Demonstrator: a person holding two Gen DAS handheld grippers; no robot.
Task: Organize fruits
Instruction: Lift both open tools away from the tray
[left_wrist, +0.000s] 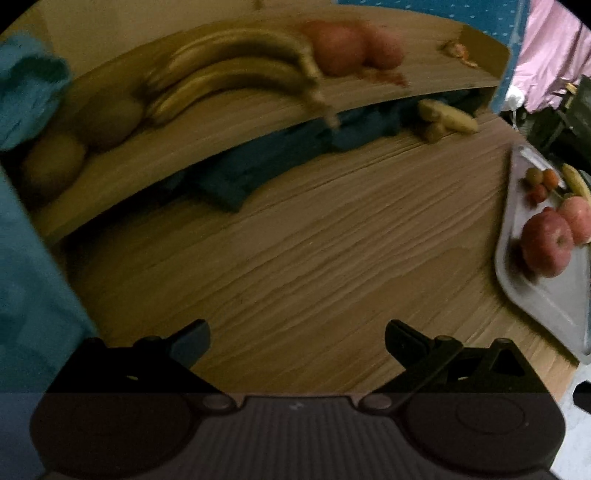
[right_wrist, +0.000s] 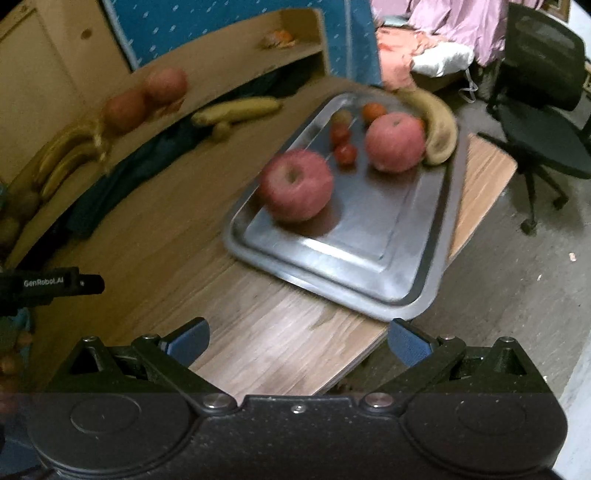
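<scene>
Dim, warm indoor light. The left wrist view is darker and smeared with motion blur, worst on the shelf bananas (left_wrist: 229, 77). Soft glare streaks the metal tray (right_wrist: 332, 258). Fisheye bending curves both views' edges; corners go black.

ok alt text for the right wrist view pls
A metal tray on a wooden table holds two red apples, several small red fruits and a banana. The open right claw hovers at the table's near edge, empty.
</scene>
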